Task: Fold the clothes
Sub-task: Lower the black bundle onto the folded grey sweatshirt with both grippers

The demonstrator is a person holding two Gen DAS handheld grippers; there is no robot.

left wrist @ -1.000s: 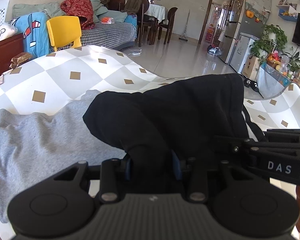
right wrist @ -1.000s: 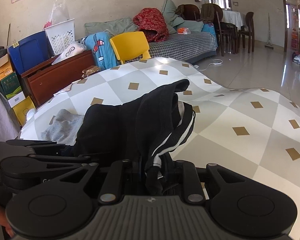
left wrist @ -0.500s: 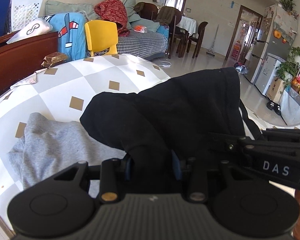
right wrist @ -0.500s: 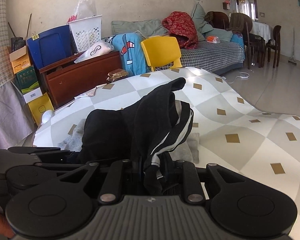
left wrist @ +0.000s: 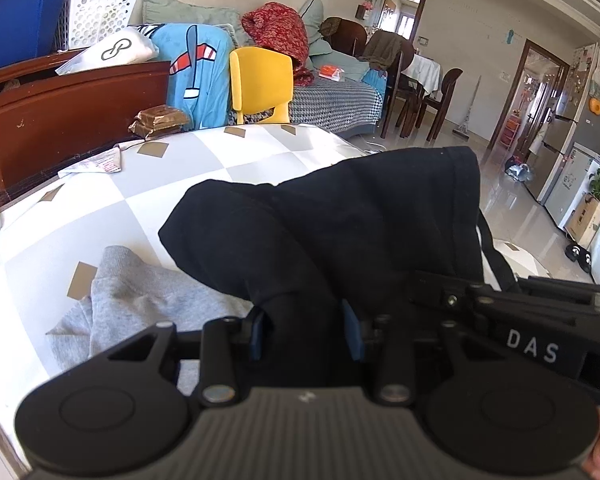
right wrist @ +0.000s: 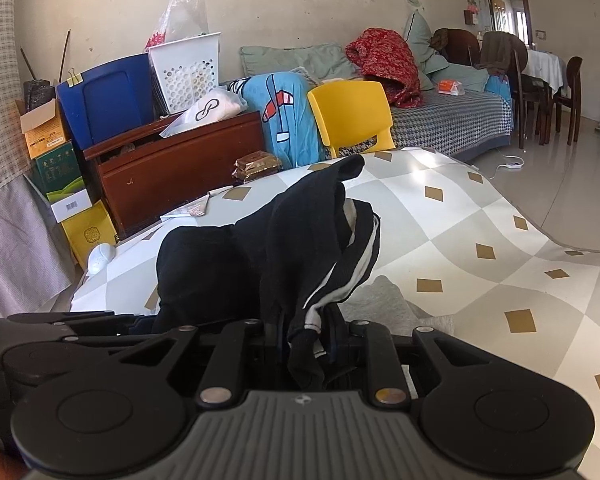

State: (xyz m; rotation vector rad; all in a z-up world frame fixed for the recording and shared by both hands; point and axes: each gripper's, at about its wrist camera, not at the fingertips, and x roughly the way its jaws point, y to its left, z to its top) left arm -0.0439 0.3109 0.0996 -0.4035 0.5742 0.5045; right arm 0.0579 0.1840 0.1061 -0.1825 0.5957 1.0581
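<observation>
Left gripper [left wrist: 304, 336] clamps the black garment [left wrist: 364, 232]. Right gripper [right wrist: 306, 340] pinches its striped edge, seemingly above the grey garment [left wrist: 140, 300].

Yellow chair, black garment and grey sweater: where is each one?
yellow chair [left wrist: 261, 76]: left wrist view, on its backrest.
black garment [right wrist: 300, 236]: right wrist view, on the bunched middle fold.
grey sweater [left wrist: 140, 300]: left wrist view, on its crumpled body.

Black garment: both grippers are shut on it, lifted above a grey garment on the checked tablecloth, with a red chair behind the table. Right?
One slip: the chair is yellow, as the right wrist view shows. The rest holds: left gripper and right gripper are shut on the black garment above the grey garment on the checked tablecloth.
</observation>
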